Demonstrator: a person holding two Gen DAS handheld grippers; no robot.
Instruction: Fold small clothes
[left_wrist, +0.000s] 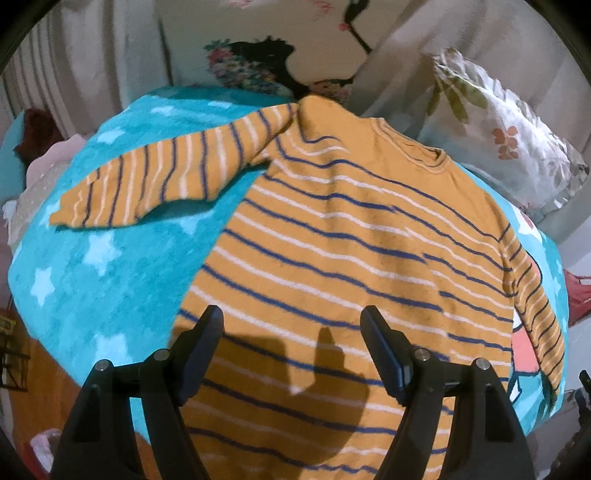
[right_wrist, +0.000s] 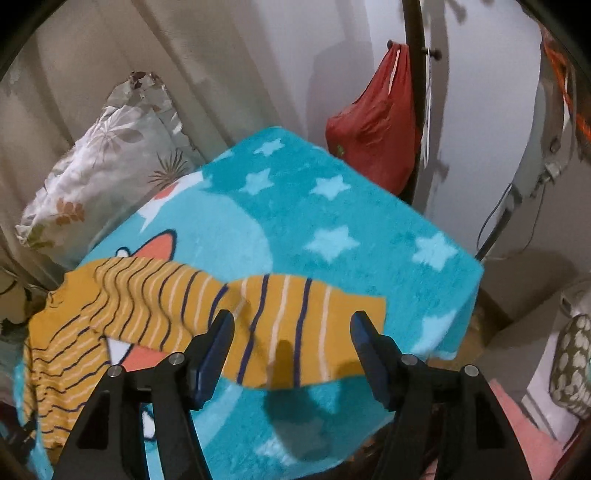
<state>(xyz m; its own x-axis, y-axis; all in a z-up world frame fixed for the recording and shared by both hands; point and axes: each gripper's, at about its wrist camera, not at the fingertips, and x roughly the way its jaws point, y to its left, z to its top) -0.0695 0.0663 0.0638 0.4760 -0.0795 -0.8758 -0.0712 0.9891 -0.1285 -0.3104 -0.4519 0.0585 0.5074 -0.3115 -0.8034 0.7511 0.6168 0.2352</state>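
Right wrist view showed the right gripper (right_wrist: 291, 325) gaping empty just above the striped sweater's (left_wrist: 351, 229) sleeve (right_wrist: 295, 325), while the left gripper (left_wrist: 291, 325) hung wide, empty, over its hem; soft, limp knit, best pinched at cuff.

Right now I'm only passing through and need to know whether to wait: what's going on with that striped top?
A person is working with a handheld gripper in each hand to fold an orange striped sweater spread flat on a teal star blanket. The right gripper is open over the end of one sleeve, which lies stretched out sideways, not gripped. The left gripper hovers open above the sweater's lower body. The other sleeve is also spread out. No fold is made yet.
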